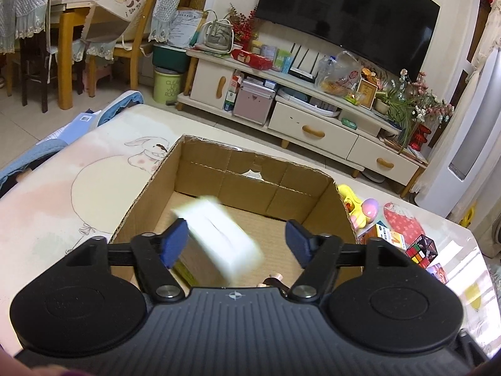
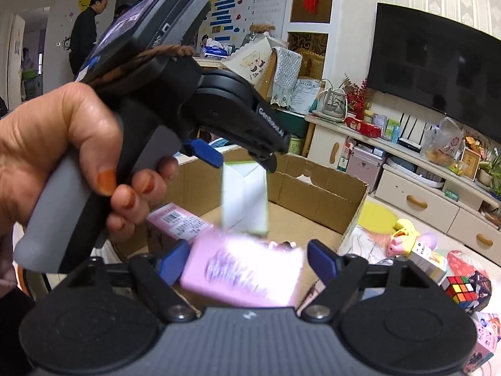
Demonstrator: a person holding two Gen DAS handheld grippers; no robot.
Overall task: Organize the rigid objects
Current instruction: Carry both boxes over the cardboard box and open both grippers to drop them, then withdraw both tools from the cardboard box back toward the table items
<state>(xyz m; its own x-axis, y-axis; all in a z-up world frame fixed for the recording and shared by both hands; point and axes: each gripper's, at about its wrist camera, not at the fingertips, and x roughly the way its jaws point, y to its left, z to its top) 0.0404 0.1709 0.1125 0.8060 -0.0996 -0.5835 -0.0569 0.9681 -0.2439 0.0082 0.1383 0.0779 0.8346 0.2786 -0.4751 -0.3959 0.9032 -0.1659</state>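
A dark TV (image 1: 347, 9) is mounted on the wall above a cream TV stand (image 1: 313, 131) with two drawers. A red box (image 1: 252, 59), a router (image 1: 302, 73) and a plastic bag (image 1: 339, 73) are placed on the stand top. Flowers (image 1: 419, 100) are set at its right end. A pink case (image 1: 253, 101) is stored in its open shelf. Wooden chairs (image 1: 134, 31) are positioned at a dining table (image 1: 67, 18). A person in black (image 2: 86, 36) is seen standing in the background.

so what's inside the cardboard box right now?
Cardboard box: pink barcoded carton lying inside, white box dropping in, blurred pink box over it. Floor beneath them is hidden.
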